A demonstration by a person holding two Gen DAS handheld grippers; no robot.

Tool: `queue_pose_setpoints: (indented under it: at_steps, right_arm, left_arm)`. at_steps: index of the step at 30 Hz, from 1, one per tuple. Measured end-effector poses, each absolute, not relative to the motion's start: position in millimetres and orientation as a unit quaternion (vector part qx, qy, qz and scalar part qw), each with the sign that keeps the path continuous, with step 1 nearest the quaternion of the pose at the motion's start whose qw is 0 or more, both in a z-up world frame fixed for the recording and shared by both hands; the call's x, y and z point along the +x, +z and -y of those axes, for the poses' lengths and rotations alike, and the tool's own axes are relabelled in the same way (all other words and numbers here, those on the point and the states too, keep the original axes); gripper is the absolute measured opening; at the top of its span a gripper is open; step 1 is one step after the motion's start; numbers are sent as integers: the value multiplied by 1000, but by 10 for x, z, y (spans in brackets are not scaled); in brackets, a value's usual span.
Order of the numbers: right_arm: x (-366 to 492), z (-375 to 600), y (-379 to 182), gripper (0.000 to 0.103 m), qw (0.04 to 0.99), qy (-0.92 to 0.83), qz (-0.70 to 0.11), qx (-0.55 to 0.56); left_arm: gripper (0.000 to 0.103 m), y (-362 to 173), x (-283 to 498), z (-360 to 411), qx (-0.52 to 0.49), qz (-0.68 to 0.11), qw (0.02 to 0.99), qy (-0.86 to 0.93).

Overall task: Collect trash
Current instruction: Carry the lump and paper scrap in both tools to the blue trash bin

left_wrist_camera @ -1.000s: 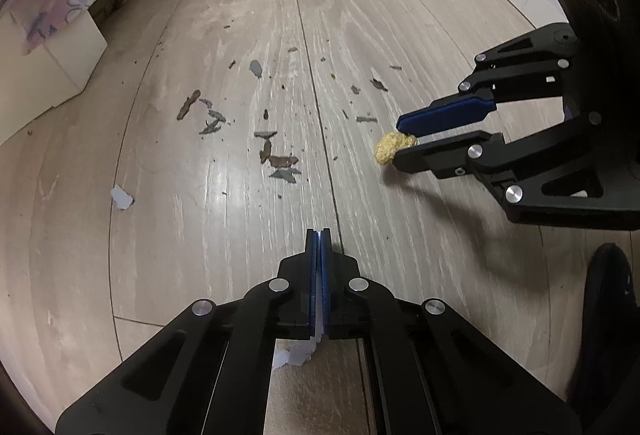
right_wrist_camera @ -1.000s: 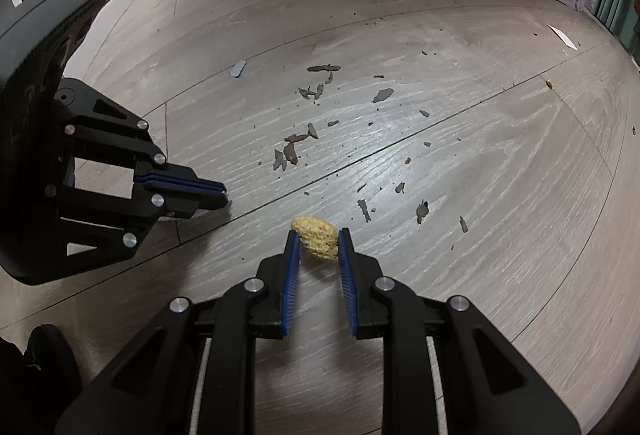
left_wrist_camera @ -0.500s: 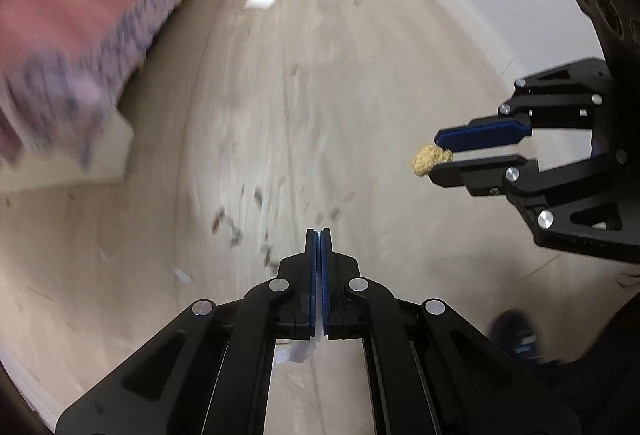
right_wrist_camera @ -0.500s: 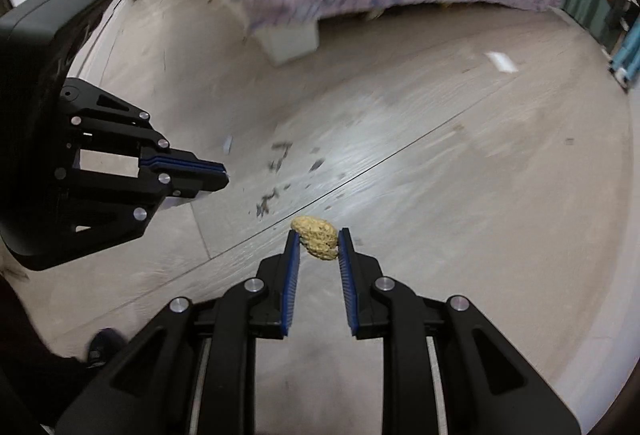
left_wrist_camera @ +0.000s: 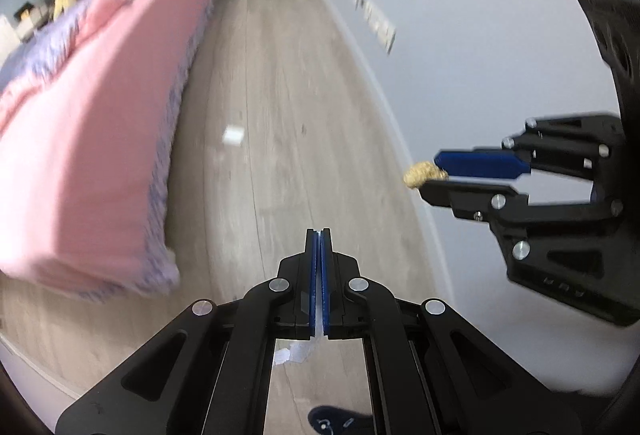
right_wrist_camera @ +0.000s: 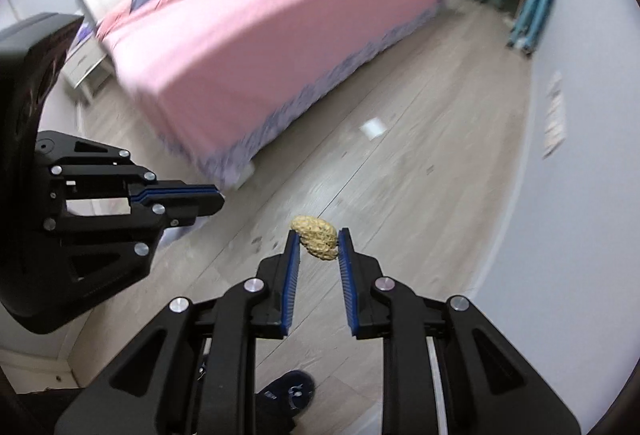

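Tan peanut shell [right_wrist_camera: 315, 237] between tool tips

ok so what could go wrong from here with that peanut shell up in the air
1. The peanut shell is pinched only at the very tips of the right gripper, so a jolt could drop it back on the floor.
2. The pictures are blurred by motion; a fast swing adds to that risk.
3. The left gripper is shut on a thin white scrap of paper, which may slip out.

Counted near the bed [right_wrist_camera: 256, 47]: 2 grippers, 1 peanut shell [right_wrist_camera: 316, 237], 1 white paper scrap [right_wrist_camera: 372, 127], 1 dark shoe [right_wrist_camera: 290, 393].
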State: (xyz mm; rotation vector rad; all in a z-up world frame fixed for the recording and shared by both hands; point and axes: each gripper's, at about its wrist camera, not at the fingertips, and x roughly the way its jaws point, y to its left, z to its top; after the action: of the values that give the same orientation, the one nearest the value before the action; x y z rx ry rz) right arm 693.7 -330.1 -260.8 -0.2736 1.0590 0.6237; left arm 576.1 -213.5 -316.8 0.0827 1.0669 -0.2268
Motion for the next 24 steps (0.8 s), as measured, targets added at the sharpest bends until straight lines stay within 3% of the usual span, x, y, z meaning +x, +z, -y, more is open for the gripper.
queue_pose_setpoints:
  at_steps: [7,24]
  right_arm:
    - [7602,3558,-1679,20,845,237,-468,-106]
    - [9810,3547,-868,20,883,141,-440,-77]
  left_arm:
    - [1,-2090,6552,2237,38,-461,881,-104]
    - [1,-1159,9076,2389,45,-415,897,-148]
